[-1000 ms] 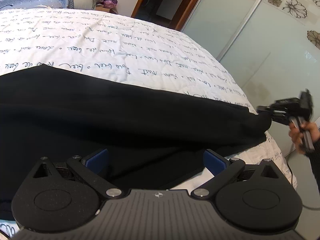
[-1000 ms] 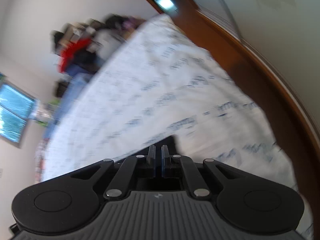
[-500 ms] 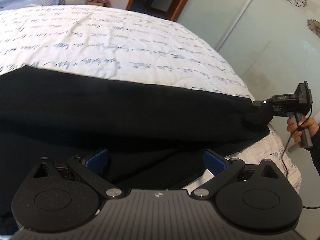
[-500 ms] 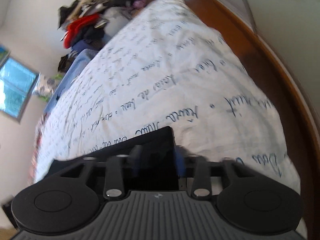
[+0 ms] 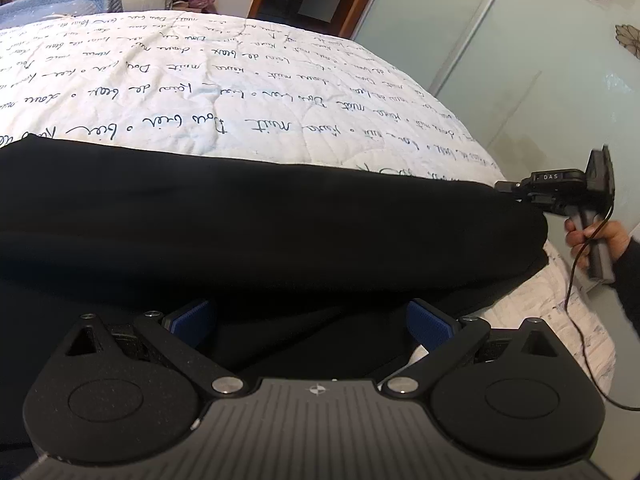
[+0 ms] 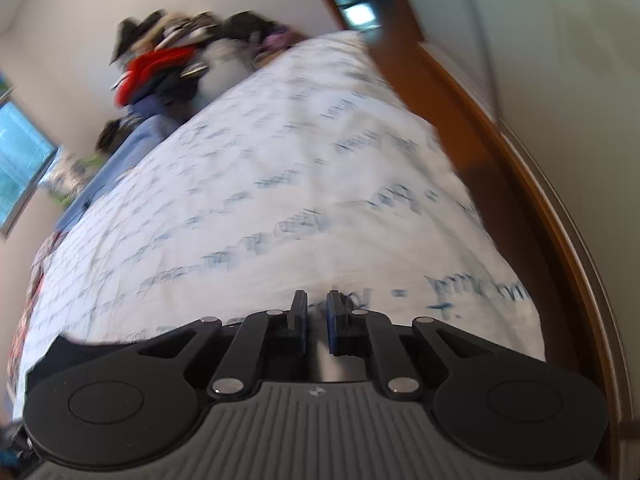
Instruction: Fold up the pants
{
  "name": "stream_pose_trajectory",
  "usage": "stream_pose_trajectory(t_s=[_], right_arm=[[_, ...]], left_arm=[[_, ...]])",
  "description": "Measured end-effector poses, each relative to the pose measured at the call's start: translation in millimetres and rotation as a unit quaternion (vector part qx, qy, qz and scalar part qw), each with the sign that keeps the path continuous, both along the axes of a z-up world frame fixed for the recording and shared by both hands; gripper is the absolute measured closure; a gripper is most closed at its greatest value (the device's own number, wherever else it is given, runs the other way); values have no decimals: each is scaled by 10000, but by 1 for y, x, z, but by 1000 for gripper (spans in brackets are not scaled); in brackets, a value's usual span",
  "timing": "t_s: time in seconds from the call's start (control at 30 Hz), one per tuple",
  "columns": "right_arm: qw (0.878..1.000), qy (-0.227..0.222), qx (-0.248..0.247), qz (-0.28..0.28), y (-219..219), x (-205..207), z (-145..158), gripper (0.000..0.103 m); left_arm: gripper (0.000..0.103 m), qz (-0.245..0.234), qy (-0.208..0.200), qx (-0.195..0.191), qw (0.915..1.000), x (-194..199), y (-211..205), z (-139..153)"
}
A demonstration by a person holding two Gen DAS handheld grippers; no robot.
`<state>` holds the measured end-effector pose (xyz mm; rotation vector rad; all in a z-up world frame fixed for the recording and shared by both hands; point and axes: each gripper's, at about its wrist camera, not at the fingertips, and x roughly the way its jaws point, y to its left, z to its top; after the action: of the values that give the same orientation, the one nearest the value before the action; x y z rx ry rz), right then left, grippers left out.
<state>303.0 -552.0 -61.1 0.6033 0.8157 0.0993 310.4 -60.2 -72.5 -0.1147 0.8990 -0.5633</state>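
Black pants (image 5: 256, 220) lie in a long band across the white quilted bedspread (image 5: 224, 92) with handwriting print. My left gripper (image 5: 308, 320) is open, its blue pads (image 5: 192, 318) wide apart over the near edge of the pants. My right gripper (image 5: 506, 189) shows in the left wrist view at the pants' right end, at the bed's edge. In the blurred right wrist view its fingers (image 6: 317, 322) are nearly closed with a narrow gap, nothing dark between them. A black corner of the pants (image 6: 68, 340) shows at its lower left.
A pile of clothes (image 6: 168, 64) and a blue cover (image 5: 64, 0) sit at the far end of the bed. A wooden door frame (image 6: 500, 128) and frosted wardrobe doors (image 5: 520, 72) run along the right side. A cable (image 5: 576, 280) hangs from the right gripper.
The right gripper held the pants' end shut a second ago, opened half a second ago, and now has its fingers close together with no cloth between them. The pants' right end has settled lower.
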Motion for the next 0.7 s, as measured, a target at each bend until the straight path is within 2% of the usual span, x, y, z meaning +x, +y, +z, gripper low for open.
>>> stream_pose_trajectory(t_s=[0.07, 0.13, 0.2, 0.23, 0.33, 0.43, 0.5, 0.57, 0.63, 0.7], right_arm=[[9987, -127, 378, -315, -3, -8, 9, 91], [9931, -560, 979, -324, 2, -28, 26, 90], [9746, -1003, 1981, -300, 19, -53, 32, 74], [9674, -1017, 2306, -241, 33, -62, 32, 64], [9571, -652, 2814, 247, 95, -78, 24, 62], [9472, 39, 3139, 652, 155, -80, 2, 62], [9476, 338, 3051, 879, 185, -78, -10, 62], [9412, 564, 3218, 864, 200, -75, -22, 62], [9324, 687, 3456, 804, 209, -69, -31, 62], [9353, 792, 3323, 927, 223, -63, -33, 62]], left_arm=[[1, -4, -101, -60, 9999, -5, 9, 10], [1, 101, -522, 167, 9984, -15, 18, 21], [1, 133, -1068, 629, 9922, -29, 16, 28], [1, 135, -1290, 782, 9885, -34, 13, 29], [3, -96, -1765, 1242, 9764, -47, -4, 25], [10, -493, -1873, 1756, 9652, -55, -23, 14], [10, -568, -2011, 1861, 9601, -64, -24, 8], [8, -647, -2085, 1897, 9573, -71, -20, 4], [7, -612, -2111, 1918, 9565, -75, -15, 2], [7, -507, -2106, 1894, 9577, -76, -6, 0]])
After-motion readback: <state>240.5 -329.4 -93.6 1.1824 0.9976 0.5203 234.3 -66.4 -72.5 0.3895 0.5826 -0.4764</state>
